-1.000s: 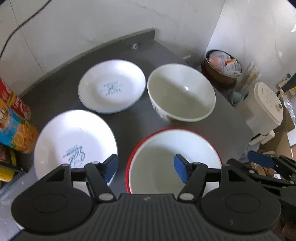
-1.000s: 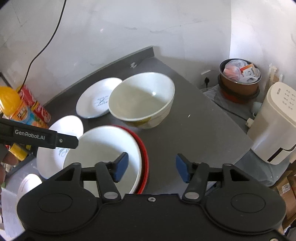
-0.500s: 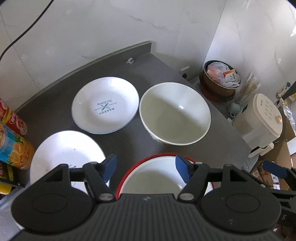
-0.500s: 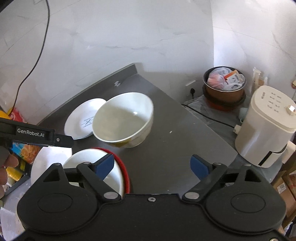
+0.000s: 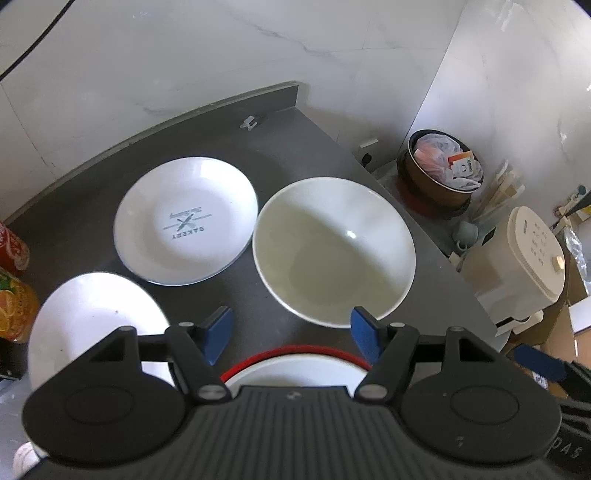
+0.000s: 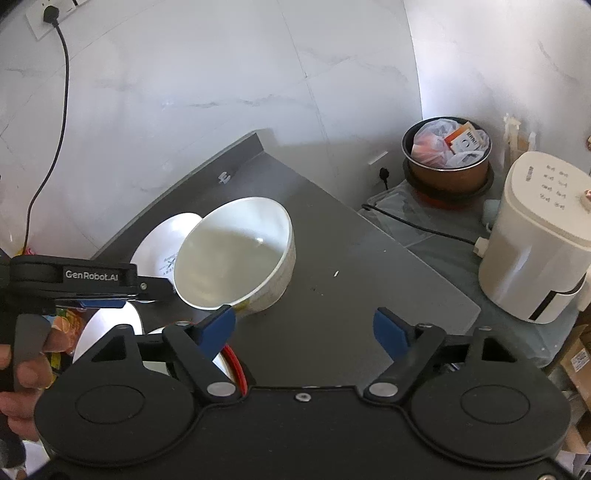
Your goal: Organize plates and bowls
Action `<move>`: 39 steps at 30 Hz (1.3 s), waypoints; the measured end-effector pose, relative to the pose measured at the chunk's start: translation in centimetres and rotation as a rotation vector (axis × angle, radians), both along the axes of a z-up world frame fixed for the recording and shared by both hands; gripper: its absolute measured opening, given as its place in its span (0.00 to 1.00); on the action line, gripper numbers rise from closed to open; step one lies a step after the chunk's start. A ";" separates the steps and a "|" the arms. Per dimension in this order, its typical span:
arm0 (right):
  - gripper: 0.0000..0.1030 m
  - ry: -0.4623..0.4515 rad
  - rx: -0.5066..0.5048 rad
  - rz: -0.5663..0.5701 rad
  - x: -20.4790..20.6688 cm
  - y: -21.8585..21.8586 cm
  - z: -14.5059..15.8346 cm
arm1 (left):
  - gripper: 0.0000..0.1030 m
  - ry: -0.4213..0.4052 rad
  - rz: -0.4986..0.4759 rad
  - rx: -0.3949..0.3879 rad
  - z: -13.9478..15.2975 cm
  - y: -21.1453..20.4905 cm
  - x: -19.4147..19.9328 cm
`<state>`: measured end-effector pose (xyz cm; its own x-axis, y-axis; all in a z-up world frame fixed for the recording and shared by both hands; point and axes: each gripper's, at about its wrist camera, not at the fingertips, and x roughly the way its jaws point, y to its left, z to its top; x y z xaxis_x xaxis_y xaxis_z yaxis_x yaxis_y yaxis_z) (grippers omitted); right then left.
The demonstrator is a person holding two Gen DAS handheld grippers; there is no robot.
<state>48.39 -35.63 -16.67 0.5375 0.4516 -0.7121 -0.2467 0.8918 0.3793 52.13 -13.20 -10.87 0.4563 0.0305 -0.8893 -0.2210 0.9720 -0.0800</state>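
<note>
Two plates [image 5: 184,221], two bowls [image 5: 334,251], counter [image 5: 295,147]

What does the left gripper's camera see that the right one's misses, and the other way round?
Only the left wrist view shows the whole printed plate, the plain plate in full and a red can. Only the right wrist view shows a wall socket with a plugged cable, the left gripper from the side and a hand holding it. Both show the big white bowl, the red-rimmed bowl, the bin and the white appliance.
</note>
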 end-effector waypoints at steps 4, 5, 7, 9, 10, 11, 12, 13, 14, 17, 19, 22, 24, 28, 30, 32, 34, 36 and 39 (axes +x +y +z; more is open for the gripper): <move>0.69 0.028 0.020 -0.002 1.0 -0.1 -0.8 | 0.67 -0.014 0.042 -0.009 -0.7 0.0 0.6; 0.68 0.036 0.028 -0.002 1.3 -0.2 -0.9 | 0.67 -0.016 0.045 -0.009 -0.8 0.0 0.7; 0.65 0.048 0.042 -0.001 1.9 -0.2 -1.1 | 0.67 -0.017 0.057 0.001 -1.1 0.0 1.1; 0.64 0.050 0.048 0.001 2.3 0.0 -1.2 | 0.67 -0.013 0.069 0.002 -1.3 0.2 1.4; 0.64 0.049 0.052 0.006 2.5 0.1 -1.2 | 0.67 -0.012 0.072 -0.007 -1.5 0.3 1.5; 0.64 0.048 0.058 0.010 2.8 0.2 -1.3 | 0.66 -0.011 0.076 -0.014 -1.6 0.5 1.6; 0.64 0.049 0.062 0.012 3.0 0.4 -1.4 | 0.66 -0.011 0.079 -0.016 -1.8 0.7 1.8; 0.64 0.050 0.065 0.013 3.3 0.6 -1.4 | 0.66 -0.006 0.079 -0.013 -1.9 0.8 1.9; 0.64 0.054 0.068 0.015 3.6 0.8 -1.6 | 0.65 0.001 0.081 -0.010 -2.2 0.9 2.1; 0.59 0.063 0.081 0.035 4.4 1.8 -1.9 | 0.63 0.007 0.087 -0.017 -2.9 1.4 2.4; 0.59 0.059 0.077 0.059 5.0 2.7 -2.1 | 0.61 0.023 0.085 -0.016 -3.4 1.7 2.7; 0.54 0.089 0.077 0.077 5.9 3.9 -2.6 | 0.55 0.022 0.086 -0.049 -4.1 2.1 2.9; 0.51 0.096 0.086 0.077 6.3 4.4 -2.9 | 0.46 0.032 0.091 -0.058 -4.6 2.3 3.3; 0.43 0.126 0.052 0.066 7.2 5.5 -3.6 | 0.37 0.045 0.098 -0.069 -5.5 2.7 3.9; 0.42 0.139 0.040 0.055 7.7 5.7 -3.8 | 0.31 0.049 0.105 -0.067 -5.8 2.9 4.3; 0.40 0.145 0.031 0.057 8.2 6.0 -4.0 | 0.25 0.060 0.116 -0.067 -6.1 3.1 4.7; 0.34 0.149 -0.009 0.065 8.7 6.5 -4.5 | 0.17 0.065 0.126 -0.076 -6.4 3.3 5.1; 0.31 0.156 -0.037 0.069 9.1 6.8 -5.1 | 0.10 0.045 0.126 -0.069 -6.4 3.4 5.1; 0.16 0.129 -0.080 0.092 9.0 8.0 -4.6 | 0.09 0.034 0.132 -0.056 -6.2 3.4 5.0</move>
<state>57.43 -27.65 -21.25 0.3985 0.4336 -0.8082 -0.2824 0.8964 0.3417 57.16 -9.85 -17.10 0.4213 0.0381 -0.9061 -0.3506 0.9283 -0.1240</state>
